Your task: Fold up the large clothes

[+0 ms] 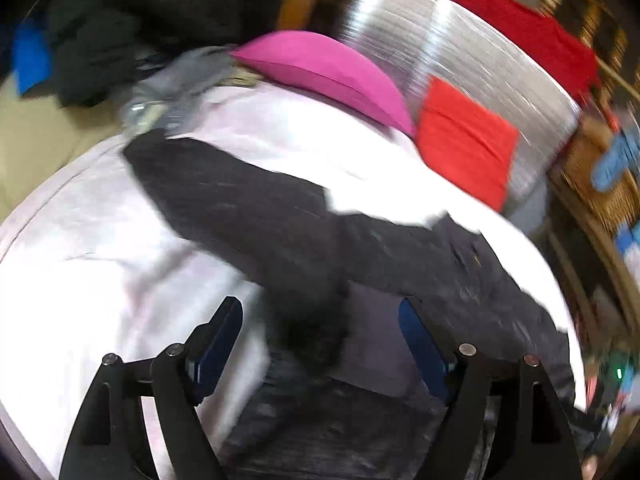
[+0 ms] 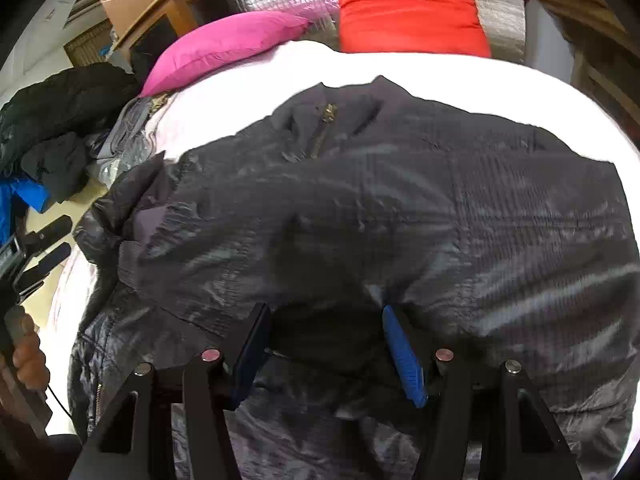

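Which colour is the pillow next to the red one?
Pink, best seen in the right wrist view.

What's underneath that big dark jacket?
The dark jacket lies spread on a white sheet that shows all around its edges. Whatever lies beneath its middle is covered, so I can't tell.

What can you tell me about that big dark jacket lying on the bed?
The dark jacket is a large charcoal puffer with a shiny, quilted, nylon-like shell. It lies spread across the white sheet, rumpled, with a brassy zipper near its far end. One sleeve stretches out sideways. The right gripper stands open at its near edge; whether it touches is unclear.
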Motion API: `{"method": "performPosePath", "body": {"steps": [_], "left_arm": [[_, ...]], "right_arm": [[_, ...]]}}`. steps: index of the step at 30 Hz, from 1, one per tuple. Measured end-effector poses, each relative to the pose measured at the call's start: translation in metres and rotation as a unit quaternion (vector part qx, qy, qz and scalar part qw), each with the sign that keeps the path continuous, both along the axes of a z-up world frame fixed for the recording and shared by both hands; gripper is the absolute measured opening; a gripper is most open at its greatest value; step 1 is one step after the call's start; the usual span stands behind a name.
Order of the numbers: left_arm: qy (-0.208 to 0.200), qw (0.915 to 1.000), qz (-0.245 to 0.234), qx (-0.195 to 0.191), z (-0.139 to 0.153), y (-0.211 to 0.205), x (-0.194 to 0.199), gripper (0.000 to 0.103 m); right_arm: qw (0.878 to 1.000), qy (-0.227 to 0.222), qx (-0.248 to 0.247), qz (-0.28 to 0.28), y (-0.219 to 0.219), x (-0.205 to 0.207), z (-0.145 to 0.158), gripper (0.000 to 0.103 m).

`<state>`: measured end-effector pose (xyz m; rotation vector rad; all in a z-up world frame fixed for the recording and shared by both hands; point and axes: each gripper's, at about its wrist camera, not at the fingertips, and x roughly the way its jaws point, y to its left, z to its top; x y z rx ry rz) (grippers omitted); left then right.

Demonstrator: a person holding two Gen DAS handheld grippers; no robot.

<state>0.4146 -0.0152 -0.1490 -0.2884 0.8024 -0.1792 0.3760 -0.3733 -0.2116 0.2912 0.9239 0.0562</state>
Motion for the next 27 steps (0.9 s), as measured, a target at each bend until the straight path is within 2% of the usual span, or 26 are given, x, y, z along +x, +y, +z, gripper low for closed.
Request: {"method": "performPosePath", "body": {"steps": [2,5,6,9,11,14,16,18,20,21,25,27], "left_arm": [[0.009,0.9995,0.027,-0.011,-0.001,0.023,0.011,0.084],[0.041,0.9956,0.068,-0.050,-0.011,0.064,0.035,0.085],[0.056,0.9922,0.084,-0.073,-0.018,0.078,0.045,0.085],[0.106,0.9750,0.135,-0.141,-0.047,0.112,0.072,0.085],[0.121,0.9664,0.143,-0.175,-0.060,0.120,0.083,0.085],[0.135,0.9554,0.131,-0.228,-0.074,0.118,0.099,0.084],[0.132,0.9538,0.123,-0.240,-0.077,0.112,0.108,0.084],[0.135,0.9521,0.119,-0.247,-0.082,0.107,0.117,0.077],[0.138,0.9504,0.118,-0.252,-0.085,0.106,0.123,0.053],[0.139,0.9506,0.117,-0.252,-0.087,0.103,0.127,0.049],[0.113,0.9630,0.115,-0.216,-0.078,0.097,0.131,0.011],[0.078,0.9744,0.109,-0.181,-0.059,0.087,0.126,0.009]], "right_arm": [[0.999,-0.019,0.030,-0.002,-0.003,-0.002,0.006,0.062],[0.999,-0.032,0.026,-0.008,-0.005,-0.002,0.010,0.062],[0.999,-0.028,0.024,-0.008,-0.006,0.000,0.008,0.062],[1.000,-0.012,0.022,-0.012,-0.009,0.004,-0.001,0.062],[1.000,-0.014,0.020,-0.010,-0.011,0.003,0.000,0.062],[1.000,-0.015,0.018,-0.008,-0.013,0.001,0.000,0.062],[1.000,-0.014,0.017,-0.006,-0.014,0.002,-0.002,0.062],[1.000,-0.014,0.016,-0.006,-0.014,0.003,-0.003,0.062],[1.000,-0.015,0.013,-0.006,-0.012,0.002,-0.003,0.062],[1.000,-0.015,0.011,-0.006,-0.012,0.002,-0.003,0.062],[1.000,-0.016,0.007,-0.003,-0.010,0.003,-0.004,0.062],[1.000,-0.016,0.009,-0.003,-0.011,0.003,-0.003,0.062]]}}
